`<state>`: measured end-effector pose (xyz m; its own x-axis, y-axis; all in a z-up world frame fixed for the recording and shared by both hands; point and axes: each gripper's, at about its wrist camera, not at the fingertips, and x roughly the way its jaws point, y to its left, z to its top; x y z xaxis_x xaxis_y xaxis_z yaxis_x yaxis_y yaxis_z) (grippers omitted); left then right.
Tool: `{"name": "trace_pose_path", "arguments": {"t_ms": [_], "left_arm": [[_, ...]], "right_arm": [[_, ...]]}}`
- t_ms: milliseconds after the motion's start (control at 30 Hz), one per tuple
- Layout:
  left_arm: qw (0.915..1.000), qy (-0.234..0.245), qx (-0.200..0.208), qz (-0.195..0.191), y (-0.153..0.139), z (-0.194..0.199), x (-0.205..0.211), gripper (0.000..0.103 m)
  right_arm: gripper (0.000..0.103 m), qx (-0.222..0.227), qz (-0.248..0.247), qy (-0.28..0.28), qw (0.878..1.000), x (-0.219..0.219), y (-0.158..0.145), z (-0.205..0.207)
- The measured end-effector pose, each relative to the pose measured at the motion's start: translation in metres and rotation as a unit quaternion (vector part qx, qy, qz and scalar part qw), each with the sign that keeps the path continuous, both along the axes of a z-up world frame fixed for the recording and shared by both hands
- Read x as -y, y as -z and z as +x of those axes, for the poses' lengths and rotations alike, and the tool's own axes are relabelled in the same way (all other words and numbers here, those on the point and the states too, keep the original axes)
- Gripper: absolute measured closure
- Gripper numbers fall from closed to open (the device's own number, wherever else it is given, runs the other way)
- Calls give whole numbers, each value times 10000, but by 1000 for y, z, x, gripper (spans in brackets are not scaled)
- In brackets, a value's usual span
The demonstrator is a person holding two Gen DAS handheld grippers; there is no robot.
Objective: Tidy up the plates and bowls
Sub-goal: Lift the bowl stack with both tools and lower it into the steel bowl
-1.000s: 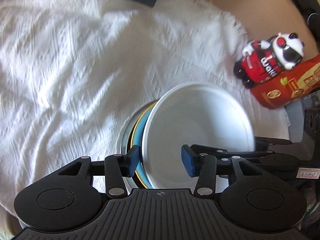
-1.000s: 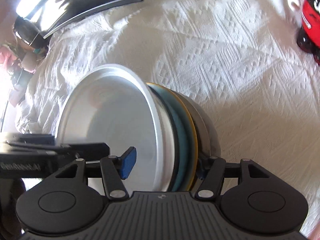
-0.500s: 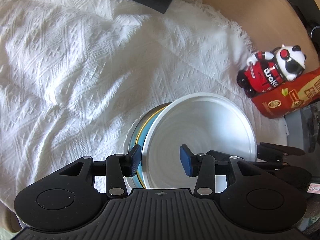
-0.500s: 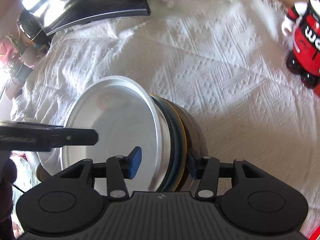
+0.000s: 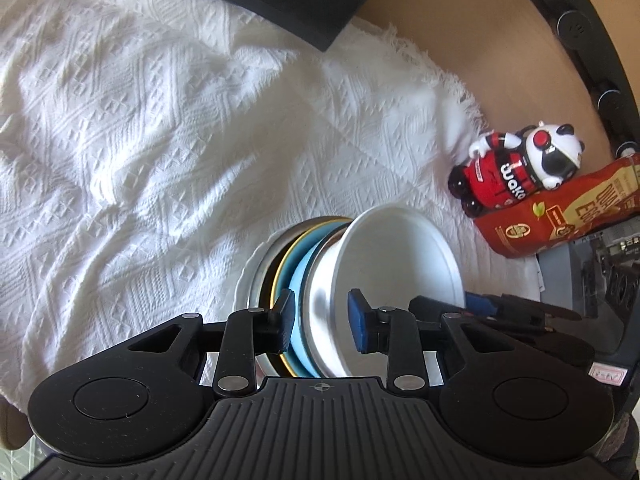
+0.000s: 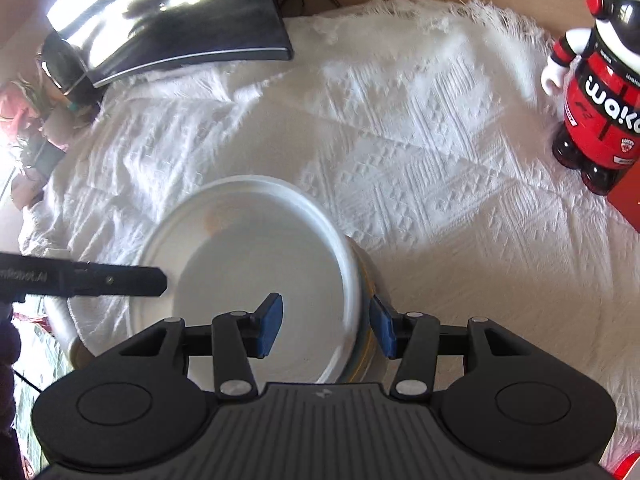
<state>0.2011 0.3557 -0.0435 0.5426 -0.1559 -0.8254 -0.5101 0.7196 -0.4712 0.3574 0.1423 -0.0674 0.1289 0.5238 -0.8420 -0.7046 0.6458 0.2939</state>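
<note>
The left claw [image 5: 320,322] had just been closing, and its pads now sat clamped across the near rim of the stack [image 5: 276,276]. One pad lay on the edge of the blue plate [image 5: 300,280] and the other inside the wall of the white bowl [image 5: 400,256]. A second earlier those pads had stood much wider, loosely astride the same rim.

The right claw [image 6: 326,324] had also narrowed. It straddled the opposite rim, with its outer pad just beside the stack's side and its inner pad over the bowl's floor. Whether it truly pinched could not be told from its own view.

The stack remained on the white cloth [image 5: 160,140] covering the table, at 6 o'clock in both wrist views. The panda toy [image 5: 516,172] stood well apart at 3 o'clock in the left view.

The white bowl now leaned away from the plates beneath it, showing more of its silvery outer wall than before. More of the cloth also showed around the stack.

This suggested that the grasping step was finishing and a two-handed lift was beginning. The bowl's lean hinted that it might part from the plates, so an even hold on both sides would matter.
</note>
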Motion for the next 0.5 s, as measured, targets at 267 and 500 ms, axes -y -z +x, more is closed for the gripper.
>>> {"name": "trace_pose_path", "arguments": {"t_ms": [267, 500], "left_arm": [[10000, 47, 65, -25, 3, -1, 1, 78], [9999, -10, 67, -144, 8, -3, -1, 80]], "right_arm": [[61, 220, 111, -80, 9997, -2, -14, -13], [61, 298, 167, -95, 9994, -2, -23, -17]]}}
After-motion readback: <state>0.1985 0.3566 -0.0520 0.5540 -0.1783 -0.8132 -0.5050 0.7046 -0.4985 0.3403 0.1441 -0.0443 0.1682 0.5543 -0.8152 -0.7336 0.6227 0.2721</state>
